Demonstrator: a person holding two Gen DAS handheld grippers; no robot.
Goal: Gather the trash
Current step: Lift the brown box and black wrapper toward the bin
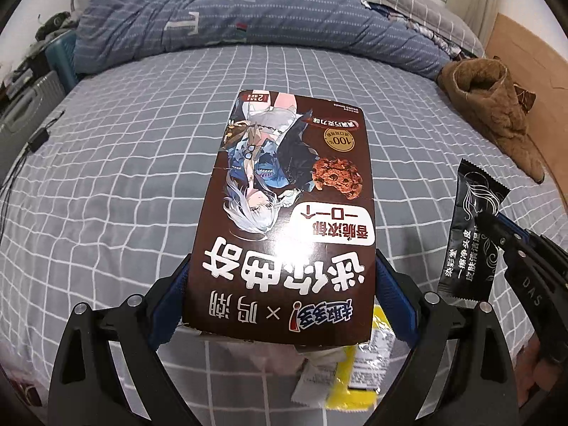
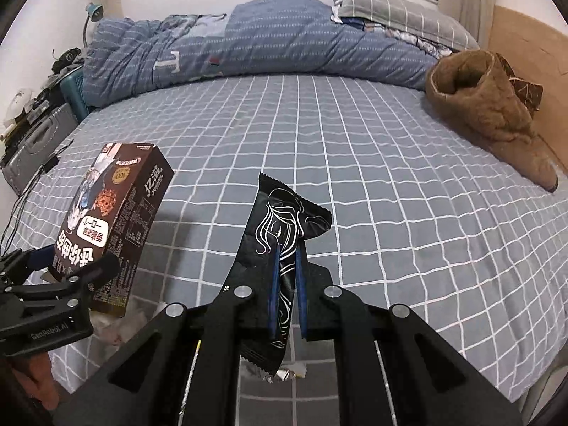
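Both pieces of trash are off the bed point(image 2: 355, 149) now. The left gripper point(image 1: 280, 284) is clamped on the sides of a brown cookie box point(image 1: 284, 213), and the right gripper point(image 2: 287, 277) pinches a black wrapper point(image 2: 280, 248) — each held up in the air. Below them lie more wrappers, perhaps in a bag. Next, I'd guess, comes the drop — carry both over it and let go.

Checked bed point(image 2: 355, 163), quilt point(image 2: 284, 46), perhaps boot point(image 2: 490, 113).
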